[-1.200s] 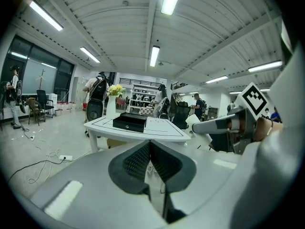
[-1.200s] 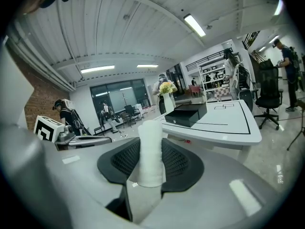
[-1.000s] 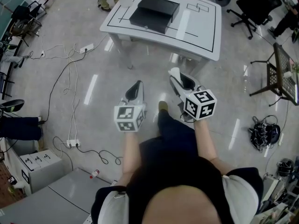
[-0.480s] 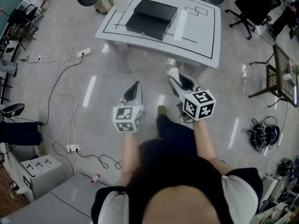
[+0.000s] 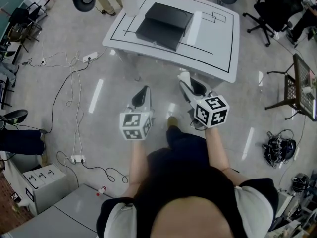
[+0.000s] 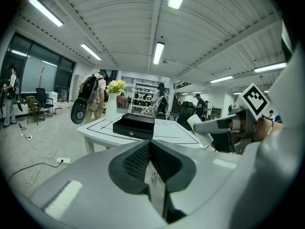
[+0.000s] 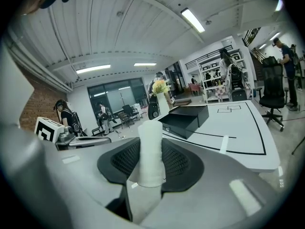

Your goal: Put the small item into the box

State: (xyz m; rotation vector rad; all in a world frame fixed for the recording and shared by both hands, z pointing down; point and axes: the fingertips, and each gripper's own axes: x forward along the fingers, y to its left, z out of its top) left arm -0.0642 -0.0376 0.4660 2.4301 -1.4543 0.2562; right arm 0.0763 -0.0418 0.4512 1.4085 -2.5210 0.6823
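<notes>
- Right gripper fingers clamp white roll upright, secure for carrying; box lies beyond fingertips.
- Left gripper fingers pressed together, empty, idle.

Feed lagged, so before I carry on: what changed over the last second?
The person has walked closer to the white table: it and the black box sit nearer in the head view. Nothing was taken or let go. The right gripper still clamps the white roll; the left gripper stays shut and empty, both held out as before.
</notes>
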